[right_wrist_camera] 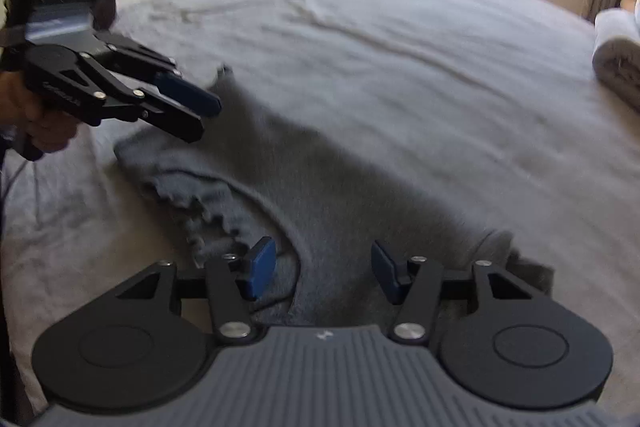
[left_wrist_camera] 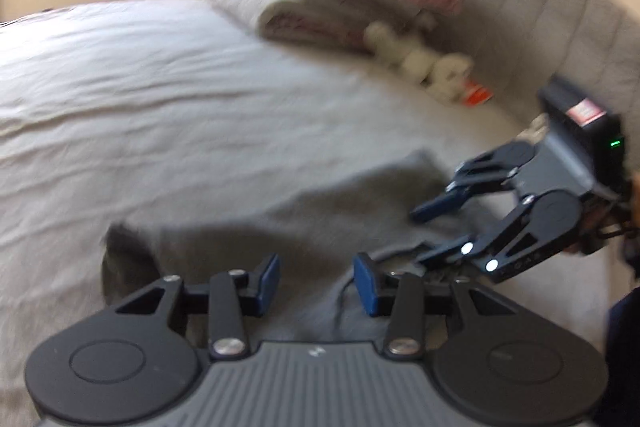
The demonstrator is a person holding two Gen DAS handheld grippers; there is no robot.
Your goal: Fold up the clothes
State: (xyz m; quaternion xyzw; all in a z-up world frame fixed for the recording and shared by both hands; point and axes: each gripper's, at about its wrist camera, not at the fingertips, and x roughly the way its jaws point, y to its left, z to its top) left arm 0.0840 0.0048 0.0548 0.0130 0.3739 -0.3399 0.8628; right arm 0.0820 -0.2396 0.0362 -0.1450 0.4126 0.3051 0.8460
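Firstly, left wrist view: left hand-held gripper (left_wrist_camera: 316,283) has its fingers apart, empty, over a grey garment (left_wrist_camera: 256,227) lying on the bed (left_wrist_camera: 160,87); right hand-held gripper (left_wrist_camera: 424,239) also spread, low over the cloth. Right wrist view: right hand-held gripper (right_wrist_camera: 324,273) apart above the garment's (right_wrist_camera: 340,179) neckline; left hand-held gripper (right_wrist_camera: 200,115) nearby, fingers slightly parted, empty.

Both tools, left tool (left_wrist_camera: 316,285) and right tool (right_wrist_camera: 323,271), are black with blue finger pads (right_wrist_camera: 262,269), silver screws, round discs and a ribbed grey body.
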